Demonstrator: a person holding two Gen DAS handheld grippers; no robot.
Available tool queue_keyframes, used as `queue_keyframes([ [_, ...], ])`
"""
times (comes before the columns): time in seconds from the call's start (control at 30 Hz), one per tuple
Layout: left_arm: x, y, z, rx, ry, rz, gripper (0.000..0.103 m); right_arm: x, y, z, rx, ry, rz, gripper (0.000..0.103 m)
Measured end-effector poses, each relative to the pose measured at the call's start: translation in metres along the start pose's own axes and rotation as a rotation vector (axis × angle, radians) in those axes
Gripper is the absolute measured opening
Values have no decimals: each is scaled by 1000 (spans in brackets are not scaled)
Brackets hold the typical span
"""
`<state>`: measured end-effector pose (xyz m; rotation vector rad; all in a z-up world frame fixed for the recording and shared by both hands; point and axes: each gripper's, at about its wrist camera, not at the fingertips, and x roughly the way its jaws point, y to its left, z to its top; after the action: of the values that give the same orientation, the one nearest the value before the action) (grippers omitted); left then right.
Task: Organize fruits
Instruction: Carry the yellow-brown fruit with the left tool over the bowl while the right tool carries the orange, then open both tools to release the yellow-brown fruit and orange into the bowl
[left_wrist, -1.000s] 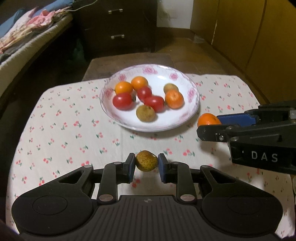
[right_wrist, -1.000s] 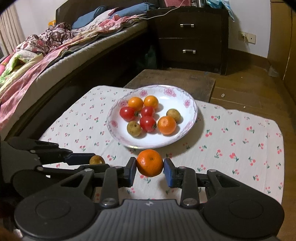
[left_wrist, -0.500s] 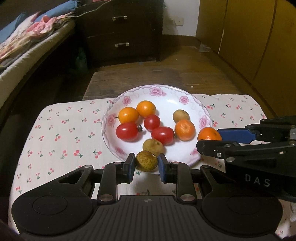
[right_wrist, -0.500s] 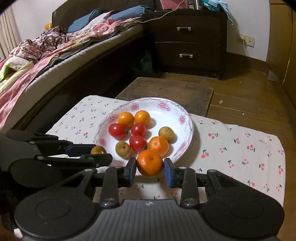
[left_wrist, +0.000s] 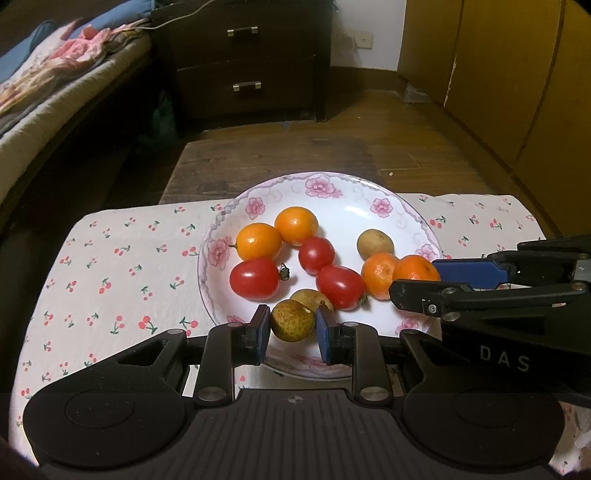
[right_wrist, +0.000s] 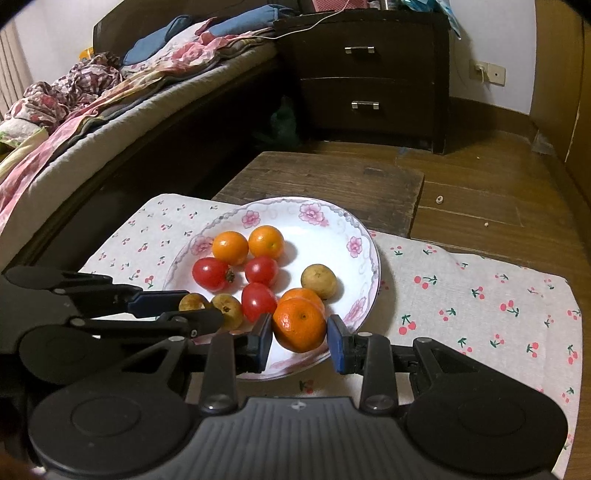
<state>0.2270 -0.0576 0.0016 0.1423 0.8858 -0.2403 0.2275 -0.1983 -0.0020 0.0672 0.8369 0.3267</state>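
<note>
Cherry-print cloth (left_wrist: 122, 266) is carrying the plate (left_wrist: 332, 192); over its near rim the left gripper (left_wrist: 292, 328) is clamping a speckled yellow-green fruit (left_wrist: 292, 319), possibly touching the plate, while the right gripper (right_wrist: 300, 334) is gripping a mandarin (right_wrist: 300, 324) beside plated fruit.

My left gripper (left_wrist: 291, 328) clamps a speckled yellow-green fruit (left_wrist: 293, 319) over the near rim of the flowered plate (left_wrist: 321, 186), just in front of a similar brownish fruit (left_wrist: 312, 297). My right gripper (right_wrist: 300, 341) grips an orange mandarin (right_wrist: 300, 324) over the plate's near right edge, close against another mandarin (right_wrist: 301, 294). In the plate lie three red tomatoes (left_wrist: 254, 278), two smooth orange fruits (left_wrist: 258, 241) at the far left, and one more brownish fruit (left_wrist: 375, 243) on the right.
</note>
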Motion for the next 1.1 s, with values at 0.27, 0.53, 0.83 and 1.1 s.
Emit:
queue_keyframes([
  [0.27, 4, 0, 3, -3, -7, -1, 34, 5, -2, 2, 9, -7, -5, 47],
  [0.53, 9, 4, 8, -13, -11, -2, 34, 8, -3, 6, 6, -10, -5, 47],
  [0.83, 12, 7, 10, -20, -2, -6, 33, 15, -5, 8, 15, -17, 9, 48],
  [1.1, 14, 9, 9, -26, 3, -12, 33, 17, -5, 8, 16, -13, 21, 48],
])
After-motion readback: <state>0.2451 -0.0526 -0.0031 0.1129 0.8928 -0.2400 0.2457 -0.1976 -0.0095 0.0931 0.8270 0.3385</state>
